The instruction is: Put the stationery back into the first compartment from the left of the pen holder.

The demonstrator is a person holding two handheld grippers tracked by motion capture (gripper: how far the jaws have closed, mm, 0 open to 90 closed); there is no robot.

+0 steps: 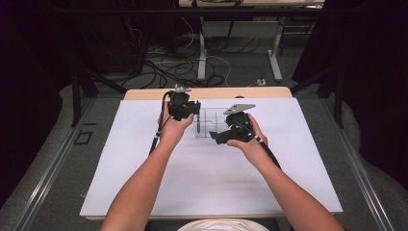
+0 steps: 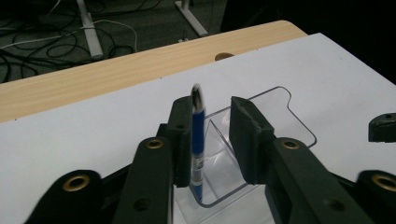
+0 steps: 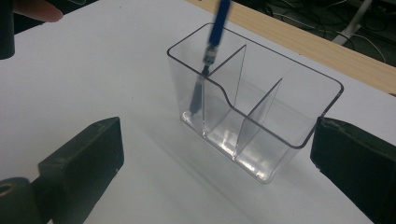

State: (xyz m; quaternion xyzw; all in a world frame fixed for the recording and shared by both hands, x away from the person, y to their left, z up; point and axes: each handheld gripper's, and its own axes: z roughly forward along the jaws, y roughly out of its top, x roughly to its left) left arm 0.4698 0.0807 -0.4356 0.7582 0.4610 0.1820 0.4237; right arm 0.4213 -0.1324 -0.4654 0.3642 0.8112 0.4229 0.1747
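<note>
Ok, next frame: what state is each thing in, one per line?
Pen: standing tip-down in an end compartment of the organizer, leaning, against one jaw only.
Organizer: upright on the table, its other two compartments empty.
Left gripper: jaws open around the pen, not pinching it.
Right gripper: jaws open, holding nothing, beside the organizer.

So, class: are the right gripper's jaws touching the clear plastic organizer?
Apart. In the right gripper view, both jaws of the right gripper stand wide of the organizer, with white table showing between each jaw and its walls.
</note>
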